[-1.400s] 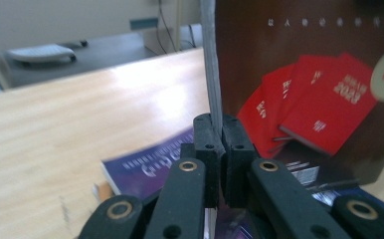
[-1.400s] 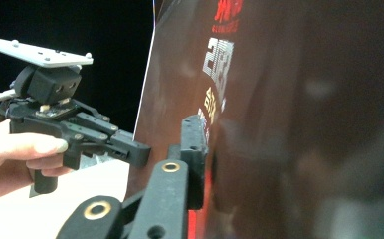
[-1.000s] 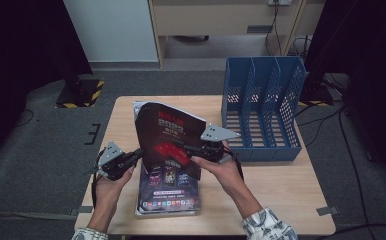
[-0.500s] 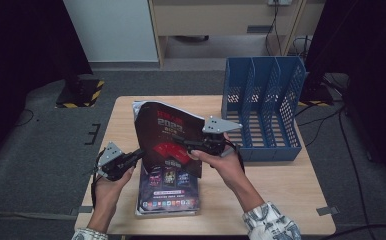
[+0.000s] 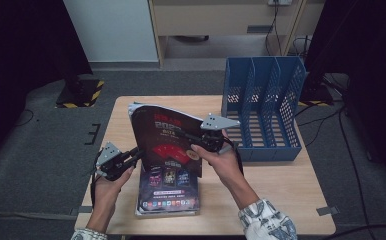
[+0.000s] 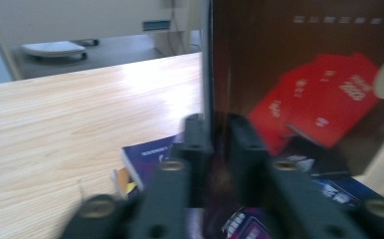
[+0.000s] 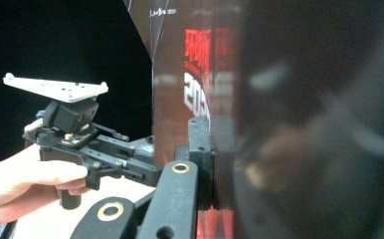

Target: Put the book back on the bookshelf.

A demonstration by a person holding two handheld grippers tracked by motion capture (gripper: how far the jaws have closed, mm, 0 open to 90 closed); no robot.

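Observation:
A dark magazine [image 5: 163,135] with red cards on its cover stands tilted on edge above a stack of magazines [image 5: 168,197]. My left gripper [image 5: 137,154] is at its lower left edge. In the left gripper view the jaws [image 6: 220,137] straddle that edge of the magazine [image 6: 304,74] with a small gap; they have just been opening. My right gripper [image 5: 193,137] holds the right edge. In the right gripper view its jaws [image 7: 220,129] have just closed onto the magazine [image 7: 195,74], whose blurred cover hides the right jaw.
A blue file rack [image 5: 263,115] with three slots stands at the back right of the wooden table [image 5: 281,185]. The stack [image 6: 145,159] lies near the front left. The left gripper's grey plate [image 7: 55,88] is close beside the magazine.
The right gripper has shifted slightly up and left along the magazine's edge, and the magazine stands a little higher. The left hand has kept still.

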